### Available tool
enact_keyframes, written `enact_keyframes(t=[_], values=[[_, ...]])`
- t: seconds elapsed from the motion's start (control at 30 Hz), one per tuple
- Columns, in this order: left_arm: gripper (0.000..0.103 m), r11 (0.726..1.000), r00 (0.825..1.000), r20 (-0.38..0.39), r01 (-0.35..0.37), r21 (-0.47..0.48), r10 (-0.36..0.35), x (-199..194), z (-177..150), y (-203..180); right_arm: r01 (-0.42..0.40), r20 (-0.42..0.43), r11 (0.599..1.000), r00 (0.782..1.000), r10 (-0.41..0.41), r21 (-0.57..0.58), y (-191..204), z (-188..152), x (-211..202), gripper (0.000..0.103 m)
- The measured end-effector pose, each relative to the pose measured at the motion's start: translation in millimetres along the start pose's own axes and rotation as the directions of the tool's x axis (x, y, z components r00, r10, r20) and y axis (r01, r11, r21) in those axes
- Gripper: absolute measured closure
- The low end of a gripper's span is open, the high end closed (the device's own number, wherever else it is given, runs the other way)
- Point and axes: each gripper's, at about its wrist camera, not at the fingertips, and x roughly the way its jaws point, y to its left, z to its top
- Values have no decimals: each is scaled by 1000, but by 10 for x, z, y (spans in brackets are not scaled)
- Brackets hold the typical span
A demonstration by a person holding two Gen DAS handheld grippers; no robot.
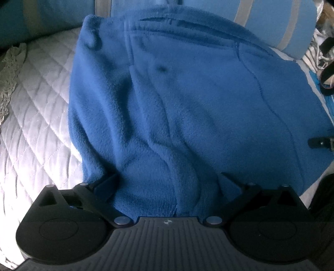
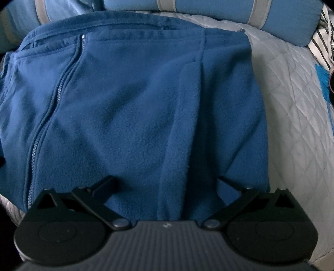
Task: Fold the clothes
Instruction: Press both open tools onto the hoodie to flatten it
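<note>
- We see a blue fleece jacket (image 1: pixel 177 108) lying on a white quilted bedspread (image 1: pixel 37 116); its pile is soft and nubby, and the cloth lies in long rounded folds.
- In the right wrist view a zipper (image 2: pixel 56 104) with pale teeth runs down the jacket's left part, from near the far hem toward us, curving slightly.
- The bedspread is stitched in a diamond pattern and looks smooth and faintly shiny.
- Beyond the jacket lie blue pillows with pale grey bands (image 2: pixel 229 10), set along the far edge of the bed.
- The left gripper (image 1: pixel 167 181) has its fingers spread wide, with jacket cloth heaped between and over them; the tips are buried in the fleece, so we cannot tell whether they pinch anything.
- The right gripper (image 2: pixel 167 181) stands the same way: arms spread, fleece draped across the gap, tips hidden.
- Open bedspread shows to the left of the jacket in the left wrist view and to the right of it in the right wrist view, bare up to the pillows.
- At the right border of the left wrist view a small piece of dark hardware (image 1: pixel 321 142) rests against the jacket's edge.
- The jacket's long axis runs from the grippers away toward the pillows, and the zipper follows that line.
</note>
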Motion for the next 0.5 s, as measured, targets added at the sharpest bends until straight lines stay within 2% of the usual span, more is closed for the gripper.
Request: enact_keyframes(t=[0.2, 0.3, 0.4, 0.5], values=[[0, 1000, 999, 40, 27, 9, -27, -62, -32, 51, -9, 35, 1000, 999, 8, 10, -10, -27, -80, 0], [0, 999, 999, 30, 38, 11, -38, -139, 1, 78, -14, 50, 1000, 999, 14, 9, -20, -49, -138, 0], [0, 1000, 1000, 3, 30, 0, -30, -318, 85, 51, 2, 47, 1000, 999, -1, -15, -11, -46, -223, 0], [0, 1000, 1000, 20, 9, 12, -9, -592, 151, -1, 5, 49, 998, 999, -2, -59, 75, -3, -347, 0]])
